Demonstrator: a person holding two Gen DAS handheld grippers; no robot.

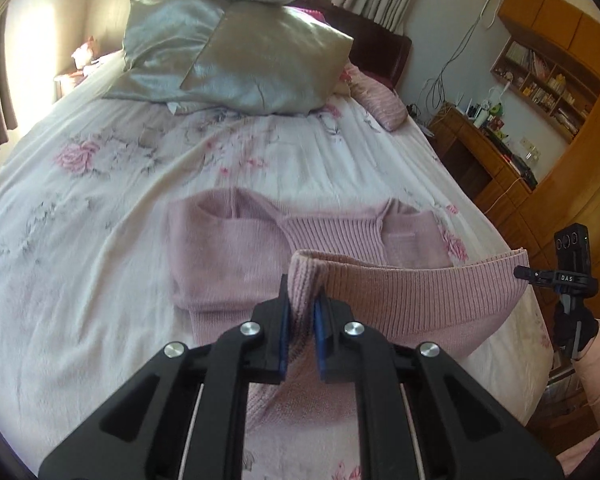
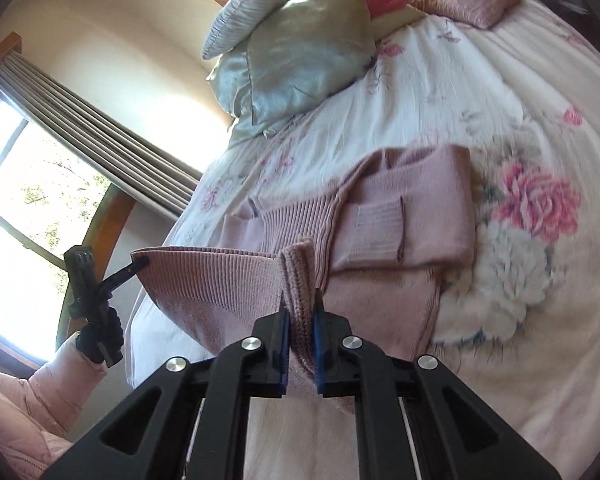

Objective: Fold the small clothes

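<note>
1. Pink knit sweater point(image 1: 236, 248) is spread on the floral bed point(image 1: 80, 240); sleeves are already folded across the body, so the fold is judged partway done.
2. Left gripper point(image 1: 301, 316) is pinched on one corner of the ribbed hem, lifted off the bed.
3. Right gripper point(image 2: 301, 320) is clamped on the opposite hem corner; the hem is stretched between both.
4. Bringing the hem up to the collar is judged outstanding.
5. Sweater's near portion is hidden beneath the grippers.

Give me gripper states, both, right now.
Left gripper: shut on the ribbed hem of the pink sweater.
Right gripper: shut on the same hem, at the other corner.
</note>
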